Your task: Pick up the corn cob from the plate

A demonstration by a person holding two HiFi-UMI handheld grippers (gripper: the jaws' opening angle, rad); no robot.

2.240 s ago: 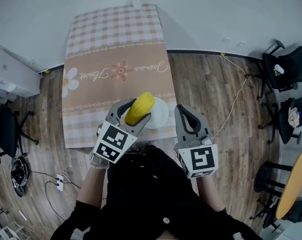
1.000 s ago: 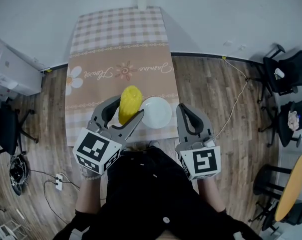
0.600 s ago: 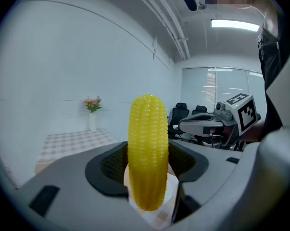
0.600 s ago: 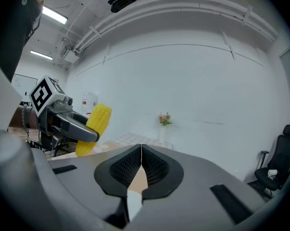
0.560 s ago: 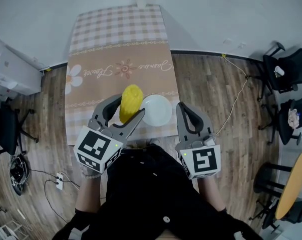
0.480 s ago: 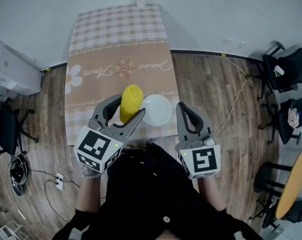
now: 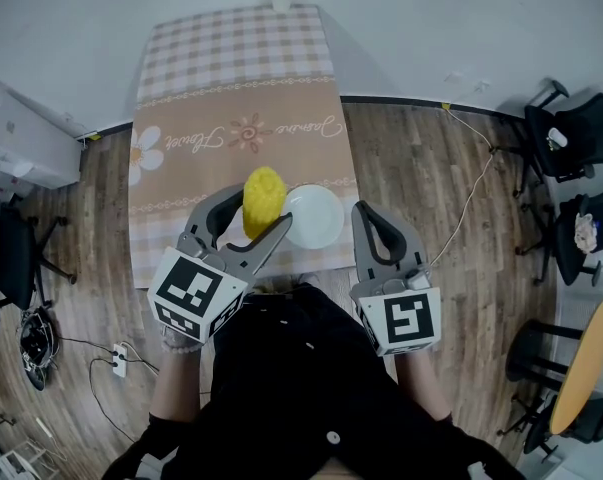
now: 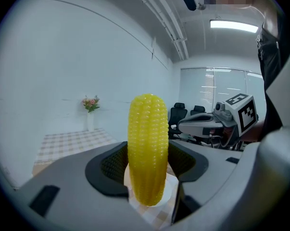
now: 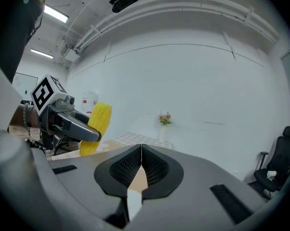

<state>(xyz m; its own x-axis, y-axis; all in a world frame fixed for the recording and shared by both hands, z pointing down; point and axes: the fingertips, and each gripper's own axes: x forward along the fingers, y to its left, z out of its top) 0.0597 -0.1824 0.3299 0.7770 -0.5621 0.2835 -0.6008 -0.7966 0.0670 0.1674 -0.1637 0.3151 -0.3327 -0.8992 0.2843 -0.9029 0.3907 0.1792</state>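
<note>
We've got the corn cob (image 8: 147,148) upright in the left gripper (image 7: 249,223), jaws clamped on its lower half. It's up off the white plate (image 7: 319,220), just left of it over the table (image 7: 231,88). Right gripper (image 9: 141,170) is closed on nothing. Cob looks light & stiff, prob. plastic. Bumpy kernels help, but the rounded taper could slip — we'd grip mid-body.
</note>
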